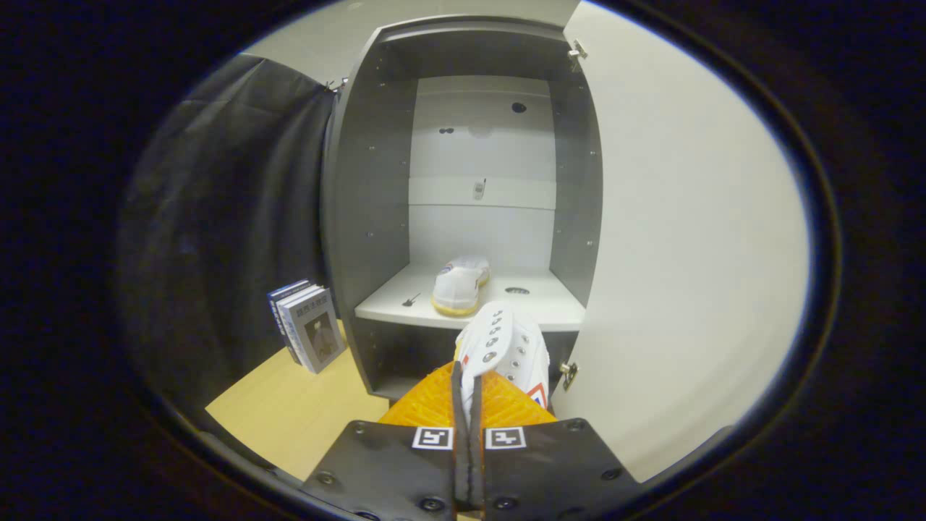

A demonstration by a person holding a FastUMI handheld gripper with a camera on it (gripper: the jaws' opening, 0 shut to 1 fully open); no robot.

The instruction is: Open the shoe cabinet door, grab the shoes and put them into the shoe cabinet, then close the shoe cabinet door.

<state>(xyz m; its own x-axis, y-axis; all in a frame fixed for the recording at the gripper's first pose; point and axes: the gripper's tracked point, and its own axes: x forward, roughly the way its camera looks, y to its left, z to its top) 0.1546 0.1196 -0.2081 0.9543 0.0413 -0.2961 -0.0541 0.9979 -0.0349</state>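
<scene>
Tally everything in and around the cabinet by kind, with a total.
Shoes: 2, one on the cabinet shelf, one clamped in the gripper.
Books: 2, maybe more, standing left of the cabinet.
Cabinets: 1, its door open.
Total: 5.

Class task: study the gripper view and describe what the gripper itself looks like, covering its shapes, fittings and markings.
The gripper has two flat, dark plate-like bodies side by side, each fastened with round screw heads near its edges. At the inner top corner of each plate sits a small square black-and-white marker tag. Ahead of the plates, the two fingers widen into ribbed, wedge-shaped pads that meet along a narrow dark seam.
</scene>
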